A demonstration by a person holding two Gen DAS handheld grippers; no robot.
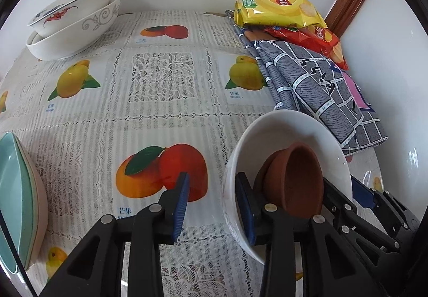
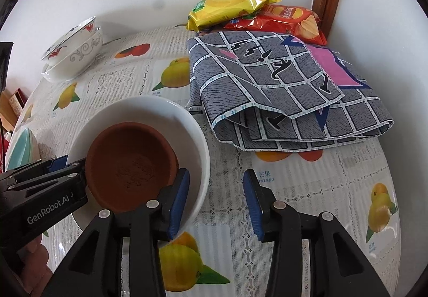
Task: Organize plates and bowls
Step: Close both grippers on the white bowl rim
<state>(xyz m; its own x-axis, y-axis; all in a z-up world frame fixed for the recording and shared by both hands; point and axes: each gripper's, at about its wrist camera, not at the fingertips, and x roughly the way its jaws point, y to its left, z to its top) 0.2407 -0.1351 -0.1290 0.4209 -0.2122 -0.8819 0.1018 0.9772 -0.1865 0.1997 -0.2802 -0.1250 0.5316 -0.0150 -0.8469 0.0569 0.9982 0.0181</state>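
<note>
Two black grippers with blue pads, left gripper and right gripper, stand wide apart, each straddling one rim of the white ceramic bowl. One small brown clay bowl sits inside it, near the folded grey checked cloth on the right.

Bright, even daylight, sharp in the middle and bent at the rim.

Both fisheye views are well lit by soft, diffuse light; colours read clean and nothing is dim. Shadows are faint: a pale grey one lies under the stacked bowls against the wall, and another beneath the white bowl. The glossy cover of the worktop throws white glare at the right edge of both views, washing out its pattern there. The yellow chip bag shows small specular glints. Straight lines bow strongly toward the borders, and a black circular vignette cuts off the corners. The nearest tool parts at the bottom look slightly soft; the middle distance is crisp.
</note>
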